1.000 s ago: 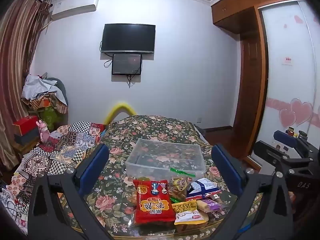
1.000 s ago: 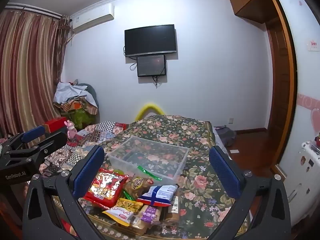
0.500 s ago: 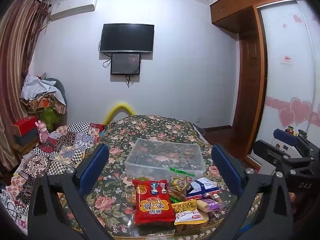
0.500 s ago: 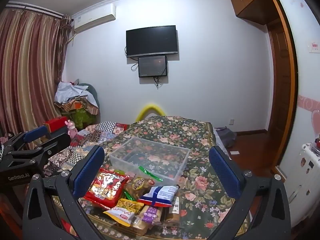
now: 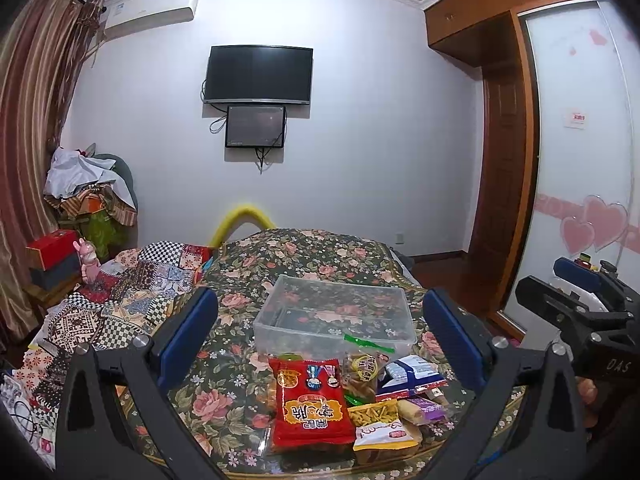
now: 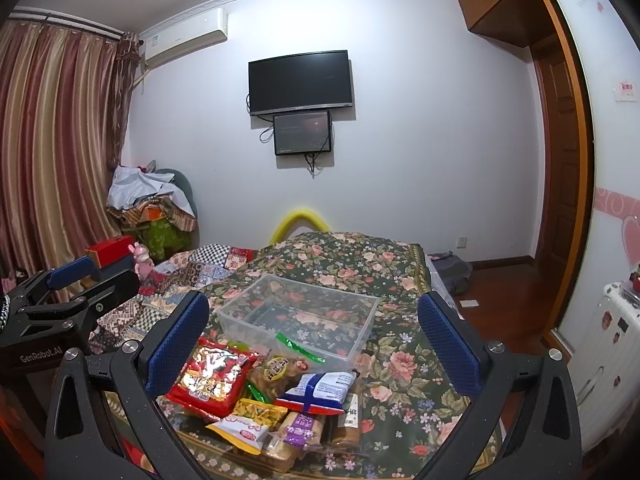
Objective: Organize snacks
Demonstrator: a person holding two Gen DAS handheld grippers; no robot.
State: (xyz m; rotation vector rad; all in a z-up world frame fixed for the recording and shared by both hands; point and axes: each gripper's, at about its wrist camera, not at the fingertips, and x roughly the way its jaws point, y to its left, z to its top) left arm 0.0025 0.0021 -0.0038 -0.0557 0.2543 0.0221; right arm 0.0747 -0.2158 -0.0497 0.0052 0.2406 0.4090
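A pile of snack packs lies on the floral-covered table in front of a clear plastic bin. A big red bag lies at the pile's left, a blue-and-white pack at its right, a yellow-and-white pack at the front. My left gripper is open and empty, above and short of the pile. My right gripper is open and empty, likewise held back. Each gripper shows at the edge of the other's view.
The floral cloth covers the table. A patchwork quilt lies to the left, with boxes and a pink toy beyond. A wooden wardrobe and a white appliance stand at the right.
Both views have shifted very slightly. Both grippers stay open and nothing on the table has moved.
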